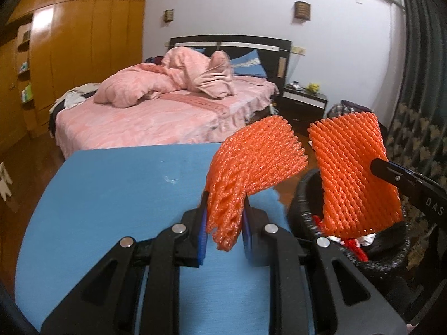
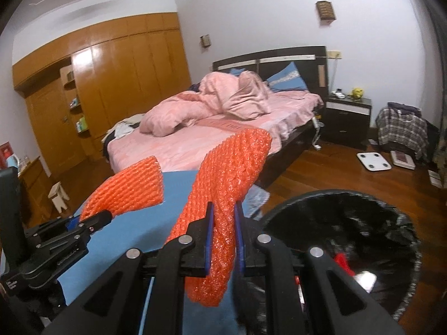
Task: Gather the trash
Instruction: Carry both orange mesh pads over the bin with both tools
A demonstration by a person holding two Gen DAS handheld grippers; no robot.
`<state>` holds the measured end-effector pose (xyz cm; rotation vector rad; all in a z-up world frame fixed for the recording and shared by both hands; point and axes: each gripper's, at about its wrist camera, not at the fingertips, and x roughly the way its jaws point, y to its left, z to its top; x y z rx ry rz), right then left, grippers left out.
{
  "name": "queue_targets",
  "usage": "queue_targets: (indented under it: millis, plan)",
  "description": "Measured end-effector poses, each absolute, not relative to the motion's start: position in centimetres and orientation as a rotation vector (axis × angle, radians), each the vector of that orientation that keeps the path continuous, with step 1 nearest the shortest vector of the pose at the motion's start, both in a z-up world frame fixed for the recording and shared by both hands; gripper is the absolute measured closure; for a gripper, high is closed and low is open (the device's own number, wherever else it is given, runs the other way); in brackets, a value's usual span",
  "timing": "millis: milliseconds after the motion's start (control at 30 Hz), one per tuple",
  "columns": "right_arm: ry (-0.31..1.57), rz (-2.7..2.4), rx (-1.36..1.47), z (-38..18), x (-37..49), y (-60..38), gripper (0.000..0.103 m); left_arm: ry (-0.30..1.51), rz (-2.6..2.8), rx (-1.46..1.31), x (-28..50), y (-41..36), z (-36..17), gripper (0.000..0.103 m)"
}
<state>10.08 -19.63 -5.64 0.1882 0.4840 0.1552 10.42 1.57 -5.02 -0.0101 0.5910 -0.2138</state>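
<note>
A bedroom with white walls [image 2: 265, 8] and a glossy wooden floor [image 2: 329, 173]. A bed [image 1: 156, 117] with rumpled pink bedding and a dark headboard [image 1: 251, 44] stands against the far wall, a dark nightstand [image 2: 347, 114] just beside it. Orange-brown wardrobes [image 2: 125, 75] fill the left side. Small wall lamps [image 1: 302, 11] hang above the headboard.

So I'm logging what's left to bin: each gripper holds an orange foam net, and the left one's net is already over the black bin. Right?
Not quite: it is the right gripper whose foam net hangs over the black bin, as the left wrist view shows. The left gripper holds its net over the blue table beside the bin.
</note>
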Motion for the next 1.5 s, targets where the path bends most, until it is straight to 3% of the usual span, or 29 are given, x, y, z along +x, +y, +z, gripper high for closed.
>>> queue_targets:
  millis: [567,1500]
  plan:
    - [0.466,-0.043,0.196,-5.9,7.9,-29.7,0.089,0.589,-0.401,0.059,11.7,-8.4,-5.3,0.083]
    - [0.545,-0.196,0.231,-9.7,7.4,-38.3,0.089,0.704,-0.533,0.140,15.0,-19.6,-11.1,0.083]
